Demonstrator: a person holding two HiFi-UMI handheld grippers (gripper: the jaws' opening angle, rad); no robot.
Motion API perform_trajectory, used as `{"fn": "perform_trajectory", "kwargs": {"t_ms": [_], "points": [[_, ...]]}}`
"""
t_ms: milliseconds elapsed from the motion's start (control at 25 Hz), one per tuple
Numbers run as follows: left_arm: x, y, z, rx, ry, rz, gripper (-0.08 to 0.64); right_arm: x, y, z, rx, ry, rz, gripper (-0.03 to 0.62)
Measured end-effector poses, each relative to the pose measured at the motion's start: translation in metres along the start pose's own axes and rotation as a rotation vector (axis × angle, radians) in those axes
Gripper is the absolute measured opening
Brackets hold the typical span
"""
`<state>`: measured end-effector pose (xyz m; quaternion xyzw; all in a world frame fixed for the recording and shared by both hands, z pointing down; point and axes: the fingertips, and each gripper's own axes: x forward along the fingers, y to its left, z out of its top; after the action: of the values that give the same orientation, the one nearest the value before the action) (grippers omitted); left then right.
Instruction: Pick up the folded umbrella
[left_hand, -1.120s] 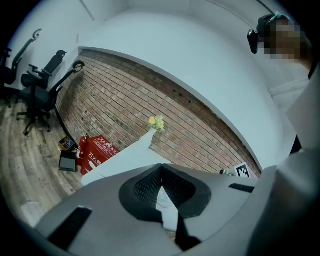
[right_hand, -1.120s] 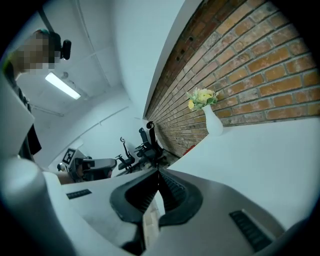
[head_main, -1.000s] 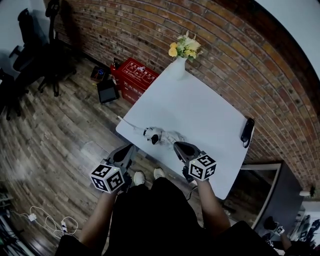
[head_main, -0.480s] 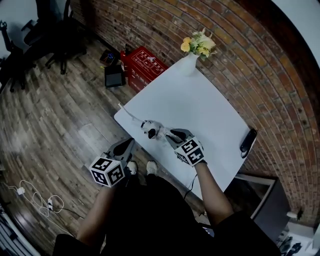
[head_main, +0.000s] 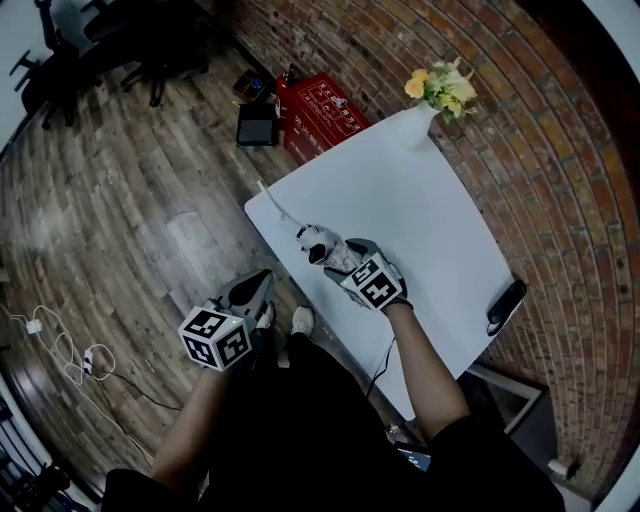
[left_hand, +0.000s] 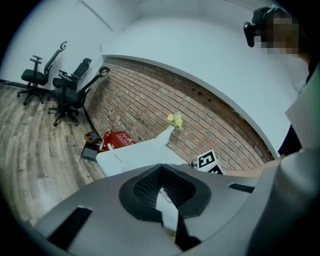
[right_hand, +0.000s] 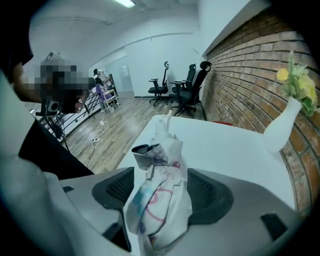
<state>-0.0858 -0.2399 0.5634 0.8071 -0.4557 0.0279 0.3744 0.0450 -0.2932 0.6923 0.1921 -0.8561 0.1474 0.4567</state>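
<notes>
The folded umbrella (head_main: 322, 243), white with a pink and blue print, lies near the front left edge of the white table (head_main: 420, 200); its thin white shaft (head_main: 276, 206) points at the table's corner. My right gripper (head_main: 345, 257) points steeply down over the umbrella's near end. In the right gripper view the umbrella (right_hand: 157, 200) lies between the opening jaws, and the dark pads (right_hand: 117, 187) stand off its sides. My left gripper (head_main: 258, 287) hangs off the table's edge over the floor, its jaws (left_hand: 161, 187) shut on nothing.
A white vase (head_main: 415, 122) with yellow flowers stands at the table's far corner. A black object (head_main: 505, 305) lies at the table's right edge. A red box (head_main: 320, 105) and a black case (head_main: 257, 125) sit on the wood floor beyond. Cables (head_main: 60, 345) lie at the left.
My right gripper has come down and forward from the table's edge onto the umbrella's near end. The left gripper has barely shifted.
</notes>
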Motion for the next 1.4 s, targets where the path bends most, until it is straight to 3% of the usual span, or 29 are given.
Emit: {"fn": "perform_trajectory", "kwargs": {"t_ms": [360,560,880,1080,1400], "points": [[-0.016,0.016,-0.010,-0.031,-0.017,0.067,0.012,0.038,-0.003,0.013,-0.094,0.072,0.039,0.325],[-0.021,0.023,-0.012,-0.045,-0.025,0.092,0.012,0.052,0.000,0.014,-0.102,0.103,0.083,0.325],[-0.032,0.031,-0.012,-0.055,-0.032,0.106,0.012,0.055,0.001,0.015,-0.096,0.112,0.068,0.301],[-0.030,0.029,-0.007,-0.045,-0.035,0.099,0.012,0.047,-0.002,0.018,-0.068,0.064,0.042,0.282],[-0.030,0.022,0.010,-0.011,-0.047,0.075,0.012,0.012,-0.010,0.035,0.055,-0.103,-0.009,0.276]]}}
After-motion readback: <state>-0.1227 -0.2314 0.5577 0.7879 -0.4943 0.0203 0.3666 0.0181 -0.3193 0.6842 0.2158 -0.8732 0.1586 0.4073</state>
